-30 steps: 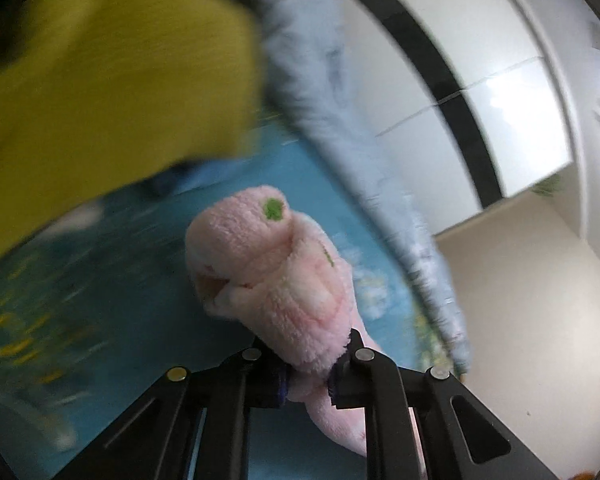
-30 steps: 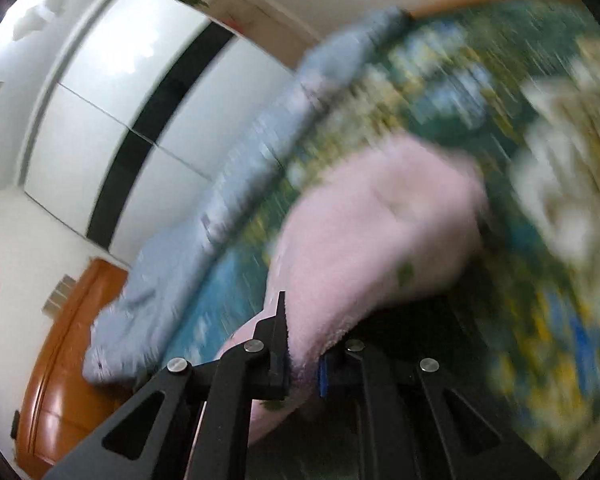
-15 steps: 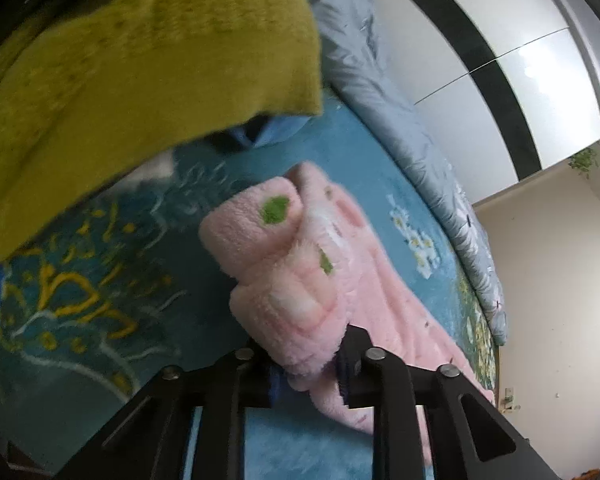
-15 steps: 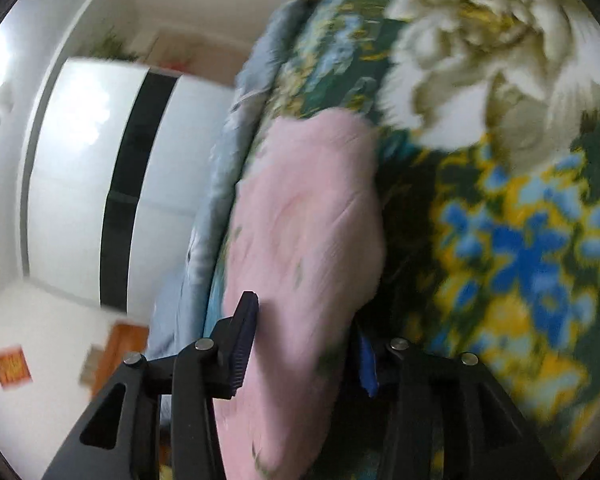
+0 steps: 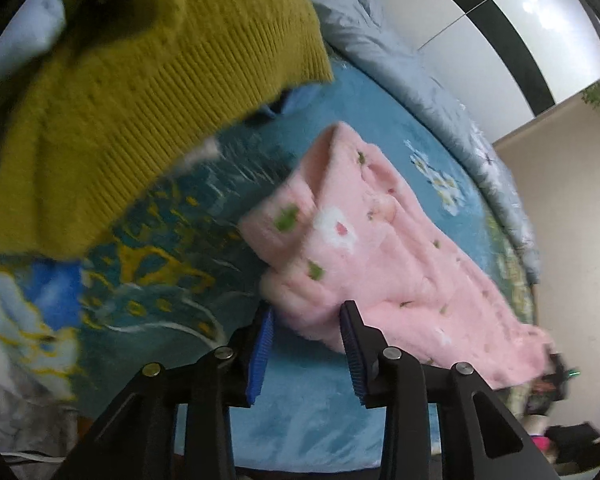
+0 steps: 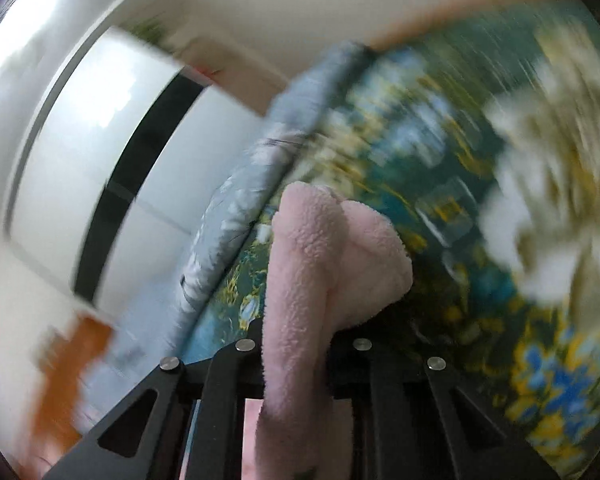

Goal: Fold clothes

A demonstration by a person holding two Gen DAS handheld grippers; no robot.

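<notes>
On the bed, pink fleece garment (image 5: 380, 248) lies folded beside a mustard sweater (image 5: 140, 92).
Left tongs (image 5: 306, 328) spread at its near edge, bare blanket (image 5: 300, 412) below; right tongs (image 6: 300, 344) pinching a fleece fold.

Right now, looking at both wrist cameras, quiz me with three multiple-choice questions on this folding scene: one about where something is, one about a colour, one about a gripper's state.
1. Where does the pink fleece garment lie?
A. on the blue floral blanket
B. on a wooden chair
C. in a basket

2. What colour is the knit sweater at upper left in the left wrist view?
A. red
B. olive yellow
C. white

3. What state is the left gripper in?
A. open
B. shut on the sweater
C. out of view

Answers: 1 A, the blue floral blanket shows around it. 2 B, its ribbed knit is olive yellow. 3 A, its jaws stand apart with the fleece edge between them.
</notes>
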